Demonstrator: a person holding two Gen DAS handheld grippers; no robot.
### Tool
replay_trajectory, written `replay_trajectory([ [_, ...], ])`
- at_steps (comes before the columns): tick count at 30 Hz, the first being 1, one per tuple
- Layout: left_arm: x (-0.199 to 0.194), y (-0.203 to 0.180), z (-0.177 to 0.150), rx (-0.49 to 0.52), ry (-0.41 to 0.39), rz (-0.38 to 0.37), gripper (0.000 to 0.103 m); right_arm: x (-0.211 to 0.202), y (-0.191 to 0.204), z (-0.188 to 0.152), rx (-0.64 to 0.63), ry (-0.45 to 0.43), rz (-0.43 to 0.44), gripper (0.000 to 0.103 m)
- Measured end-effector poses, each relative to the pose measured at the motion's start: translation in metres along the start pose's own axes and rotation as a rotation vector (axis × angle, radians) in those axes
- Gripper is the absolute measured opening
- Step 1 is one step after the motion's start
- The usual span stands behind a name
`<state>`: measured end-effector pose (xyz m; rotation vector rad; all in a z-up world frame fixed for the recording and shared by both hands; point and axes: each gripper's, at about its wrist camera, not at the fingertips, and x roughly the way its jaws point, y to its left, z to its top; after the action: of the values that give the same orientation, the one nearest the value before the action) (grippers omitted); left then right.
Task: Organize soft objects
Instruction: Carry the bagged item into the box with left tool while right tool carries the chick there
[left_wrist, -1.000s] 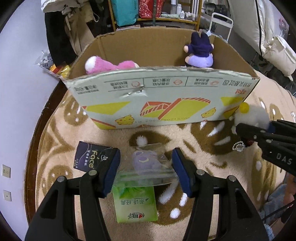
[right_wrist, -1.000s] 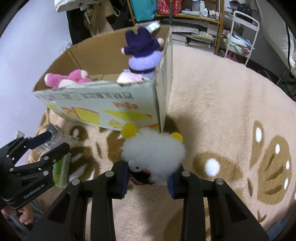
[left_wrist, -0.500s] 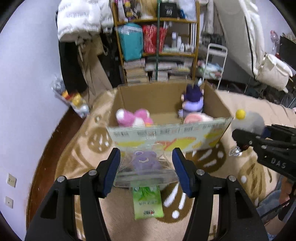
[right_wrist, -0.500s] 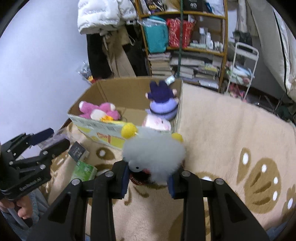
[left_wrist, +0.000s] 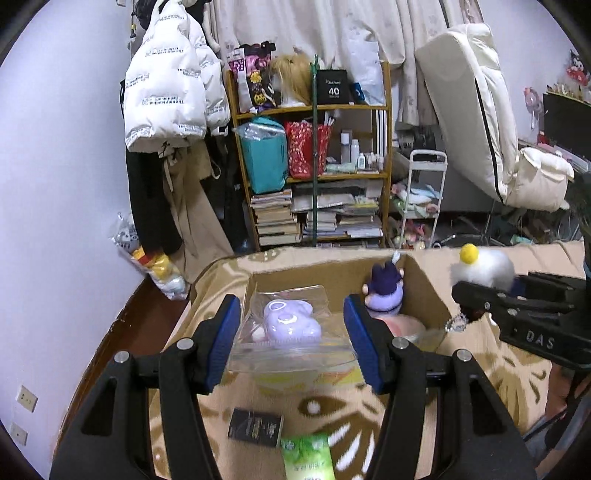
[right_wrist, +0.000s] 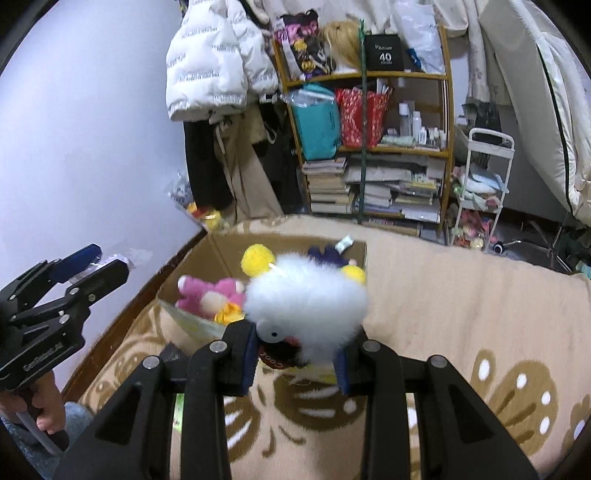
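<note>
Both hands are carrying soft toys toward the open brown cardboard box (left_wrist: 424, 280) that sits on the tan carpet with brown prints (right_wrist: 461, 295), so the step in hand looks like bringing two more toys over to drop them in. On the left side, the left gripper (left_wrist: 291, 341) holds a clear plastic bag with a small purple plush toy inside (left_wrist: 288, 321). Its blue pads (left_wrist: 221, 339) are a fair way apart and press on the two sides of the bag, which hangs in the air in front of the box, up near its rim. Below it on the carpet lie a small black packet (left_wrist: 255, 426) and a green tissue pack (left_wrist: 306, 458), and they are not in the box yet. In the box there is already a pink plush toy (right_wrist: 207, 297), and further right a purple doll with a dark blue hat (left_wrist: 384, 291). On the right side, the right gripper (right_wrist: 297, 363) is squeezed in on a fluffy white plush ball with yellow pom-poms (right_wrist: 306, 299). The fur hides the pads, so I cannot be sure how much of the toy they have, but it sits firmly between them and off the floor. Next, I think each hand needs to move forward until its toy is over the open top of the box, then let go. The bag is slippery and floppy, so it should be well past the near wall before the fingers spread. The fluffy ball should go in a free spot, not on the doll.
</note>
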<state>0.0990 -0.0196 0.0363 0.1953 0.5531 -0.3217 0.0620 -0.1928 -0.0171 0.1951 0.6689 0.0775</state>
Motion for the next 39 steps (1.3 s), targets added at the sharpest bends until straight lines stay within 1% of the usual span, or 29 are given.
replay_trajectory([
  [3,0.005,-0.002,0.009,0.008,-0.031,-0.011,0.057,0.001,-0.002,0.005,0.014,-0.028,0.002,0.035],
  [5,0.009,-0.004,0.013,0.031,-0.049,-0.02,0.058,0.002,-0.004,0.008,0.018,-0.045,-0.002,0.035],
  [8,0.02,-0.004,0.015,0.044,-0.042,-0.025,0.058,0.005,-0.006,0.015,0.017,-0.091,-0.028,0.035],
  [11,0.034,-0.001,0.016,0.031,-0.029,-0.013,0.058,0.014,-0.005,0.019,-0.004,-0.114,-0.023,0.035],
  [13,0.044,0.001,0.015,0.01,-0.011,-0.029,0.058,0.022,-0.003,0.021,-0.026,-0.107,-0.031,0.035],
  [15,0.055,0.001,0.013,0.009,0.008,-0.024,0.058,0.033,-0.002,0.019,-0.038,-0.089,-0.036,0.035],
  [18,0.068,-0.001,0.006,0.019,0.041,-0.017,0.058,0.051,-0.003,0.013,-0.044,-0.045,-0.038,0.035],
  [21,0.08,-0.002,0.0,0.015,0.087,-0.035,0.058,0.063,-0.005,0.005,-0.042,-0.007,-0.031,0.036],
  [26,0.088,-0.003,-0.006,-0.003,0.115,-0.052,0.058,0.077,-0.007,-0.003,-0.043,0.04,-0.012,0.037],
  [29,0.092,-0.005,-0.009,0.006,0.128,-0.04,0.059,0.079,-0.007,-0.005,-0.042,0.045,-0.01,0.038],
  [31,0.094,-0.005,-0.009,0.01,0.143,-0.027,0.061,0.079,-0.008,-0.006,-0.036,0.046,-0.011,0.04],
  [32,0.094,-0.004,-0.01,0.008,0.148,-0.021,0.064,0.079,-0.009,-0.006,-0.035,0.05,-0.013,0.042],
  [34,0.091,-0.003,-0.011,-0.002,0.147,-0.01,0.067,0.078,-0.009,-0.007,-0.033,0.051,-0.004,0.047],
  [36,0.087,0.0,-0.013,-0.022,0.152,-0.005,0.068,0.078,-0.008,-0.009,-0.025,0.052,-0.006,0.057],
  [39,0.082,0.005,-0.016,-0.038,0.164,0.005,0.069,0.072,-0.004,-0.013,-0.032,0.049,-0.011,0.061],
])
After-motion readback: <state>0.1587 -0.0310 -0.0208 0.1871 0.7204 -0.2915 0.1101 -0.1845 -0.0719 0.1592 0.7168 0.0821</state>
